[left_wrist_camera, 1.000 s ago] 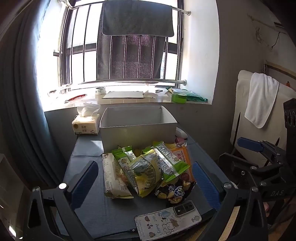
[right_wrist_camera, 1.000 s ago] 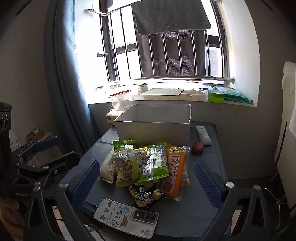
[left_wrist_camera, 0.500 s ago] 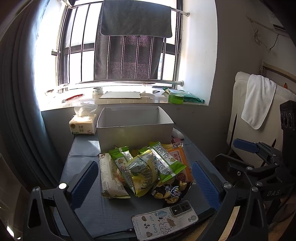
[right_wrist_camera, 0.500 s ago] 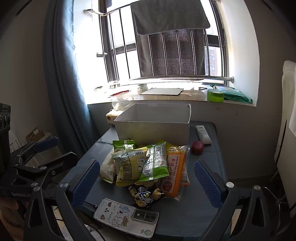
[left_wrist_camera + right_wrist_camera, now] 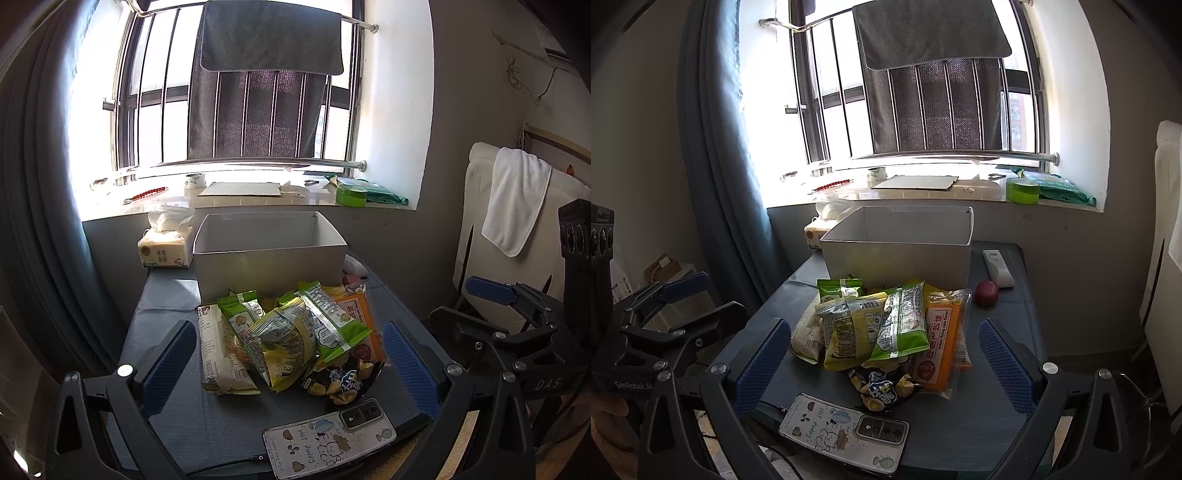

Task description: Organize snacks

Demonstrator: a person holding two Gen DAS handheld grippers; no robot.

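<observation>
Both grippers' fingers point(image 5: 173, 354) apart, empty; snack pile point(image 5: 288, 336) dead ahead, white box point(image 5: 269, 251) at 12 beyond.

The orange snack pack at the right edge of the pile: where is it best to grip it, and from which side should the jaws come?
Probably the long right edge of the orange snack pack, approached from the right with the right gripper. That edge lies free on the table, while green packets overlap its left side and a dark candy bag crowds its near end.
</observation>
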